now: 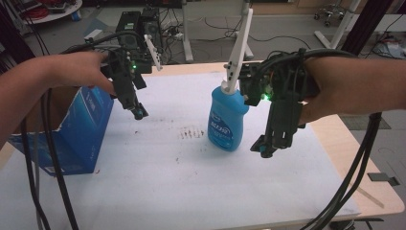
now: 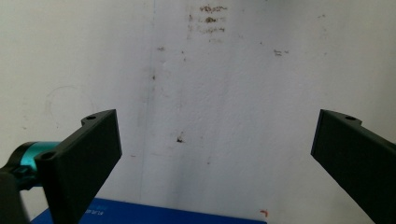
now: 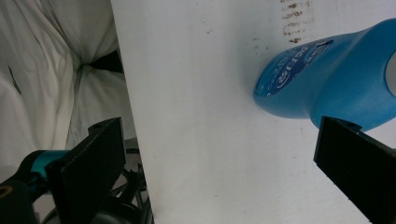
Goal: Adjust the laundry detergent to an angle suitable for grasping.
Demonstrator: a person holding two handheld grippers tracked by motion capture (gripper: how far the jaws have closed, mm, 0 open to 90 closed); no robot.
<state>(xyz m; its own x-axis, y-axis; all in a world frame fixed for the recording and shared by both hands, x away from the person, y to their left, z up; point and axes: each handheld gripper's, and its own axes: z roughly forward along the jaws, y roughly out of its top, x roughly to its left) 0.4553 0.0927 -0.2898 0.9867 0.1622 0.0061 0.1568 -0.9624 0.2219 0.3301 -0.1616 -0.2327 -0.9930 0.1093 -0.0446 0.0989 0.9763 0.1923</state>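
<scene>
Table (image 1: pixel 158 187): flat, white sheet cover, matte, lightly stained.
Box (image 1: pixel 79 136): blue cardboard, open top, stiff but light; at left edge.
Bottle (image 1: pixel 227 120): blue plastic, upright mid-table; smooth, curved, likely slippery; best gripped at waist.
Right gripper (image 1: pixel 266 146): jaws wide, empty, just beside bottle.
Left gripper (image 1: pixel 139 112): jaws wide, empty, near box.

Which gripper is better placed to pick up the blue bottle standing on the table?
Right. The right gripper hangs open just beside the blue bottle; the left gripper, also open, is nearer the blue box.
</scene>
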